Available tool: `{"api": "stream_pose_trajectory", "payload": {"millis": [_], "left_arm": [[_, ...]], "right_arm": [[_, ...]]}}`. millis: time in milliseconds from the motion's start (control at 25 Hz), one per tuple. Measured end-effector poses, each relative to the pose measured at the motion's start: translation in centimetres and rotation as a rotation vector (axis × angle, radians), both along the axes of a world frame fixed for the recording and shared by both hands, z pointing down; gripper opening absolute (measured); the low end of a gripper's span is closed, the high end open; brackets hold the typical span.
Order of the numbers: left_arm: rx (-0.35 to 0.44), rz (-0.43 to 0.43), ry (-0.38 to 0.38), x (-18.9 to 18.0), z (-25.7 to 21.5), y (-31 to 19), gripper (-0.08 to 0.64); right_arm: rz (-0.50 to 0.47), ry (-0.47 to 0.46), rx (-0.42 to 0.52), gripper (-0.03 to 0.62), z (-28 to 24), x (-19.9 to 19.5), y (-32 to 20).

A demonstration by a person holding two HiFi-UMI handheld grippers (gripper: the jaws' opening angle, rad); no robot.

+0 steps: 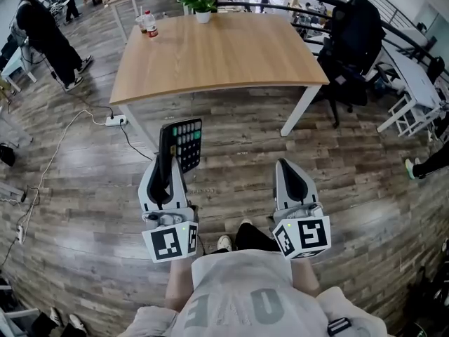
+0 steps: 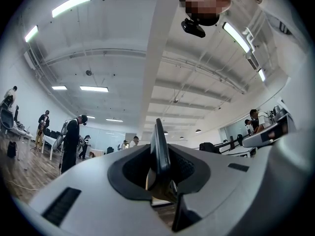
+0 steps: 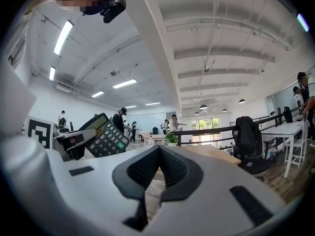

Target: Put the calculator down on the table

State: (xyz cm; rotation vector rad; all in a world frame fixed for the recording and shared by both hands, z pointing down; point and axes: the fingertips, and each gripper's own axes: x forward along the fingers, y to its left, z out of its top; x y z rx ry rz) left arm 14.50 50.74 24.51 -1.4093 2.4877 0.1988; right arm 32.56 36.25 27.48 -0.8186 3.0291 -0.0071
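Clamping the calculator [image 1: 188, 140] are the left gripper's [image 1: 167, 166] jaws; the right gripper's [image 1: 285, 166] meet empty.

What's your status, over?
Left gripper shut on calculator. Right gripper shut, empty. Table ahead, not yet reached; bottle and plant at its far edge.

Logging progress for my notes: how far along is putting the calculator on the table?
Done: the calculator is gripped in the left gripper. In hand: it is held above the floor, short of the wooden table. Left: reach the table, set it down, release.
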Motion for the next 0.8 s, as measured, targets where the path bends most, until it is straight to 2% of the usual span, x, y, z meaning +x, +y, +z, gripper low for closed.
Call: {"api": "stream_pose_trajectory", "payload": {"millis": [360,600,800], "left_arm": [[0.037,-0.028,-0.008,-4.9,0.5,-4.4,0.089],[0.041,-0.05,0.042,-9.4,2.6,-10.6,0.089],[0.047,-0.082,0.016,-14.3,0.8,-17.1,0.087]], "right_arm": [[-0.048,-0.007,0.021,0.017,1.2,-5.4,-4.8],[-0.082,0.03,0.017,0.017,3.0,-10.8,-12.1],[-0.101,0.026,0.023,0.017,1.9,-16.2,-19.7]]}}
